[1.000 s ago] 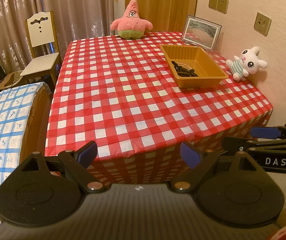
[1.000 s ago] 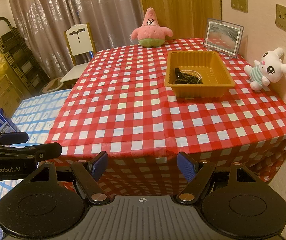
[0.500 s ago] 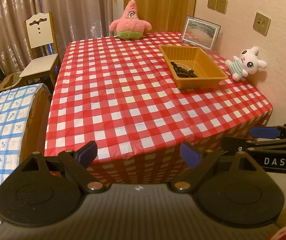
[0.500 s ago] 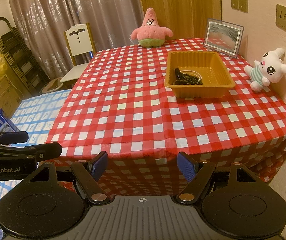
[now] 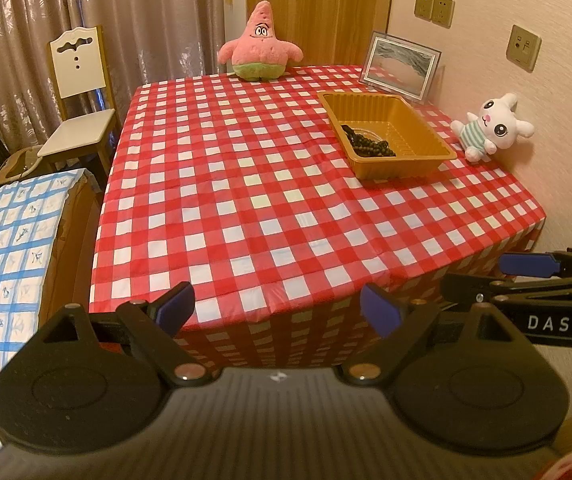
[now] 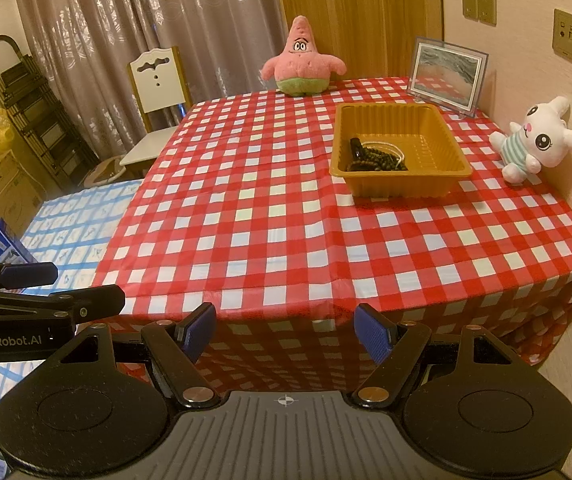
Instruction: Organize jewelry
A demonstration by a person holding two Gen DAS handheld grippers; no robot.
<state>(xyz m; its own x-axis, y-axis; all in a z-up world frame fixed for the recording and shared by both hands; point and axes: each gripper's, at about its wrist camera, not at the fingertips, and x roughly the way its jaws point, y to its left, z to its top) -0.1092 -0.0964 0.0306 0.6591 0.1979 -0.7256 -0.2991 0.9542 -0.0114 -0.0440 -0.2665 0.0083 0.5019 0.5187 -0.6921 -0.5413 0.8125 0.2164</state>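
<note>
Both my grippers, left [image 5: 277,307] and right [image 6: 285,329], hang before the near table edge, jaws apart, gripping nothing. Red-and-white checked tablecloth [image 6: 286,216] spans the table. Amber plastic tray [image 6: 442,172] sits far right. Dark bead strands [image 6: 378,159] and a thin pale bangle [image 6: 391,145] lie in its near left corner.

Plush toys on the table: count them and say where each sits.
2. The pink starfish plush sits at the table's far edge, before the curtain. The white bunny plush sits at the right edge by the wall, right of the orange tray. None seem hidden.
</note>
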